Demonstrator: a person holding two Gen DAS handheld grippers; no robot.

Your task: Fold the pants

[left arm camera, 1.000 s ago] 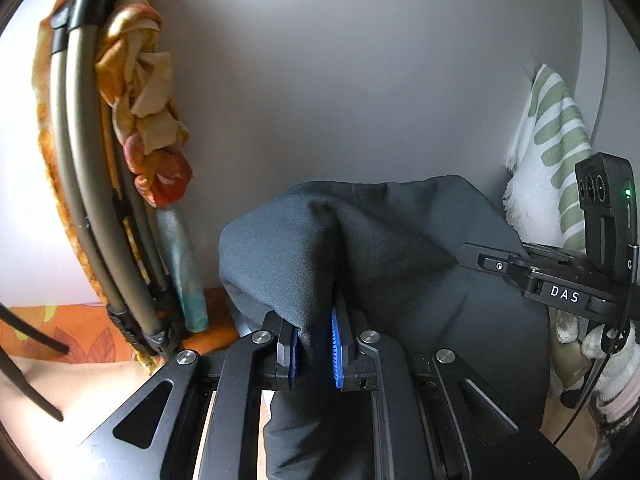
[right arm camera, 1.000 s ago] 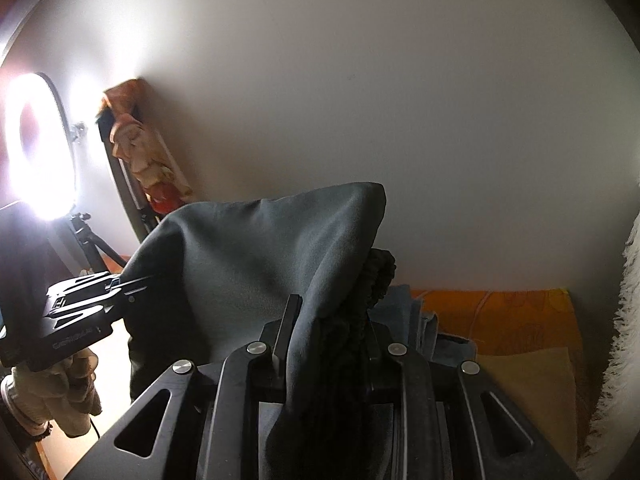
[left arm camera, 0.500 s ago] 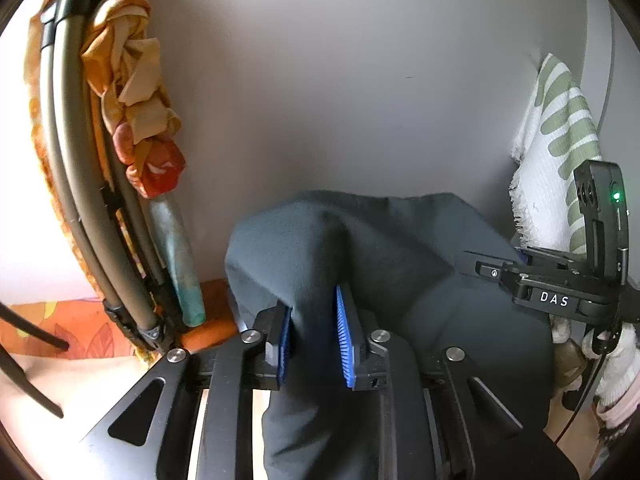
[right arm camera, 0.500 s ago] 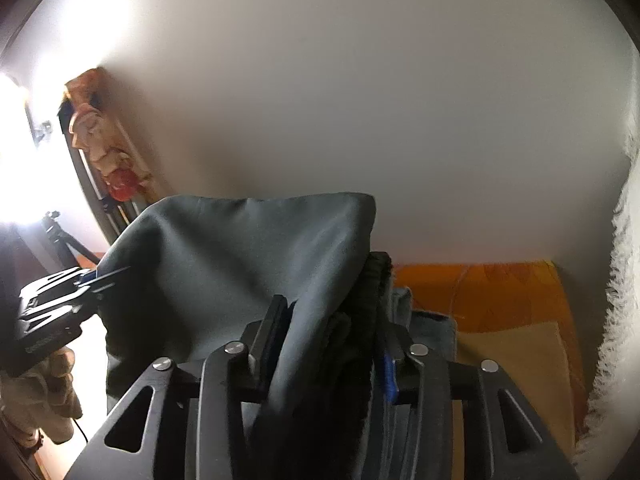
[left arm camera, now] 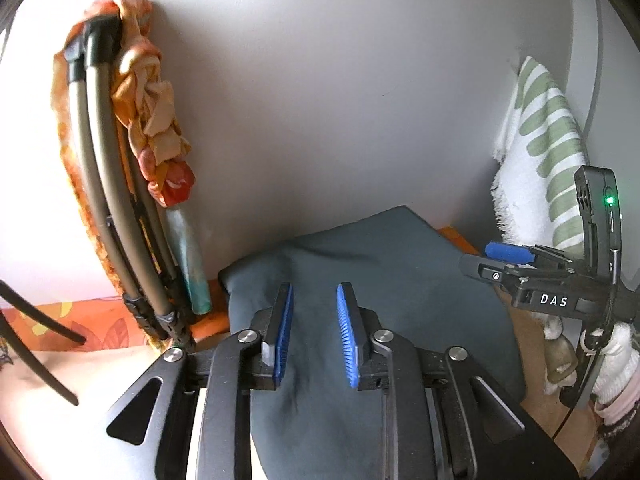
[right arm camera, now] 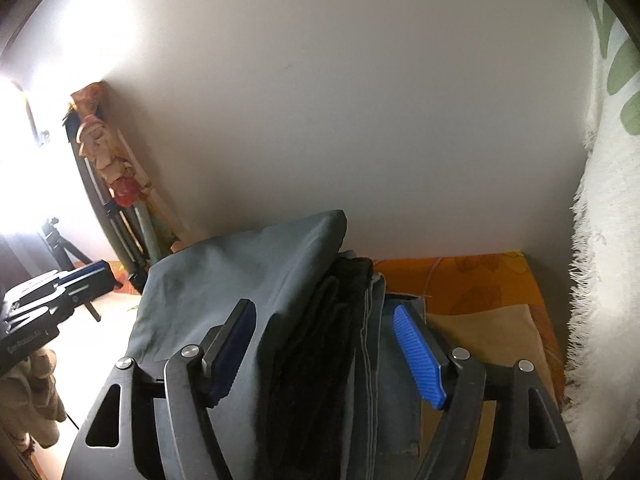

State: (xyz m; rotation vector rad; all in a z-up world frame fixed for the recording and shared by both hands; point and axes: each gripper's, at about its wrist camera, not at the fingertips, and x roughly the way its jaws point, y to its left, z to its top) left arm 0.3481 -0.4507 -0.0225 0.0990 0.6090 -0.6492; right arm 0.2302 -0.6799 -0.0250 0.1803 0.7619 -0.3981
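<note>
Both my left gripper [left arm camera: 314, 334] and right gripper [right arm camera: 324, 354] are opening off the folded pants [left arm camera: 384, 280]; soft, limp, thick stack, best pinched at the layered edge.

The white letters "DAS" stand on the black body of the right gripper [left arm camera: 516, 258] in the left wrist view, while the pale lettering on the left gripper [right arm camera: 86, 280] in the right wrist view is too blurred to read.
</note>
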